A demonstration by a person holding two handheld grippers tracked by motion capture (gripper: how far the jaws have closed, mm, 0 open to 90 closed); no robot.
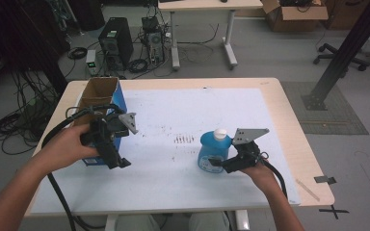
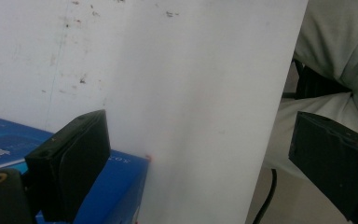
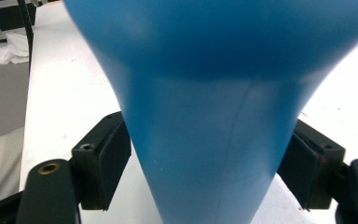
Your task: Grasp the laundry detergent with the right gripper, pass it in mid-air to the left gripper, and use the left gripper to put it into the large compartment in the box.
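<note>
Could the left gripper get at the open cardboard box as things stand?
Probably yes. The left gripper stands open right beside the box, one jaw next to its blue side, with nothing between them. The blue bottle sits apart, between the right gripper's jaws.

The bottle [image 1: 213,153] is bright blue, with a white cap on top and a paler label area on its front. In the right gripper view its body [image 3: 214,116] is plain blue, darker near the top.

The left tongs [image 1: 110,144] and the right tongs [image 1: 224,166] are black, each with a grey plate and a black cable; brass-coloured rings show on the black jaws.

The box [image 1: 99,103] has blue sides with white print and a brown cardboard inside.

The counter [image 1: 289,125] has a light wood colour, covered by a white sheet [image 1: 173,120] with small dark marks and specks.
</note>
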